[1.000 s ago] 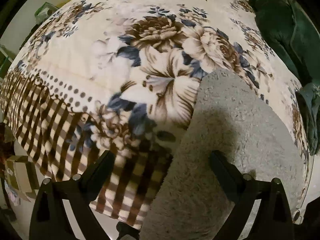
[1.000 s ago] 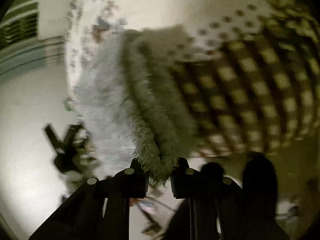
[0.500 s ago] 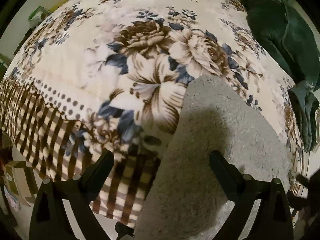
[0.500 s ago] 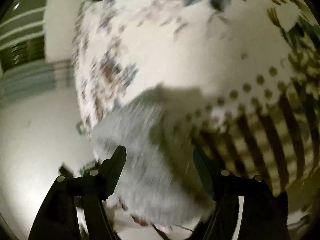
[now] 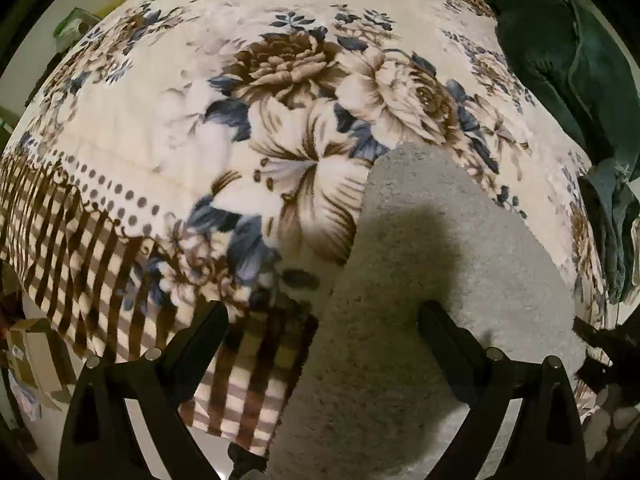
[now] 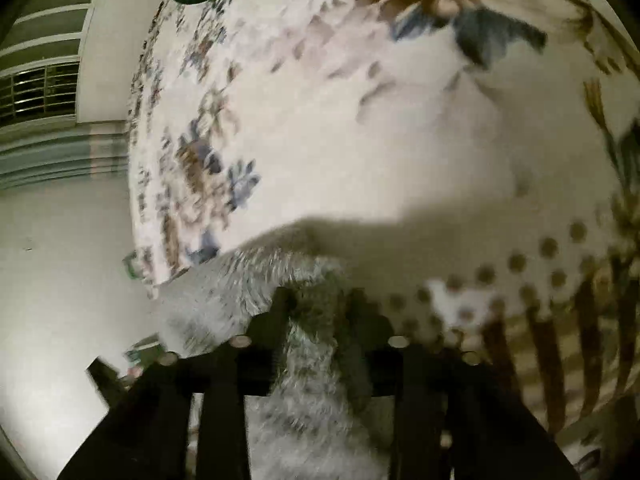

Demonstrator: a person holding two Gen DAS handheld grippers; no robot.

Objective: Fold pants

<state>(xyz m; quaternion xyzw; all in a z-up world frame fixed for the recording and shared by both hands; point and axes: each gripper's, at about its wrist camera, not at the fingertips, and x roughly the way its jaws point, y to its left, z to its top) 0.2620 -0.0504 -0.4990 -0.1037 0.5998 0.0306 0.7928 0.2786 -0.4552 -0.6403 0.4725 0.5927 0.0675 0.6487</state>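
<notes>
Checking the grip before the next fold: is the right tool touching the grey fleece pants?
Touching. In the right wrist view the right tool has just been closing, and its fingers pinch a fuzzy ridge of the grey fleece pants between them.

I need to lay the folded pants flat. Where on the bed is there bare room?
The widest bare patch of the floral blanket lies left of and beyond the grey fleece pants, up to the far edge. The right side is crowded: a dark green garment and a teal cloth sit along that edge. The near right holds the pants themselves.
</notes>
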